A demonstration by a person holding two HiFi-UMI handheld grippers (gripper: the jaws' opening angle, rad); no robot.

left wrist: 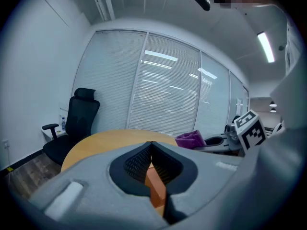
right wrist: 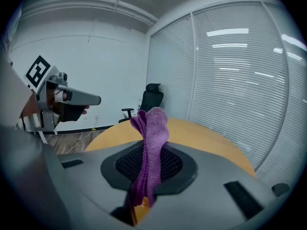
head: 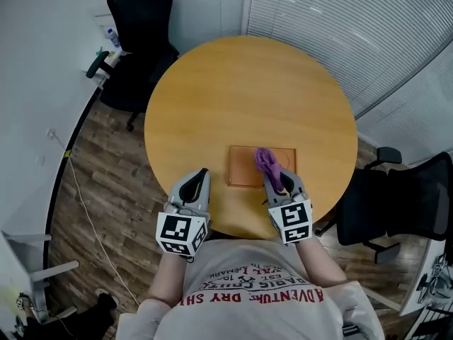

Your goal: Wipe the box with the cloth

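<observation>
My left gripper [head: 204,173] held forward, jaws together, my right gripper [head: 273,180] level beside it, jaws clamped on the cloth [head: 266,161]

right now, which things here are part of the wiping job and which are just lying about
Part of the job: box; cloth, clamped in the right gripper; left gripper, shut and empty.

Just lying about: black chair beyond the table; second chair at the right; bottle by the wall.
</observation>
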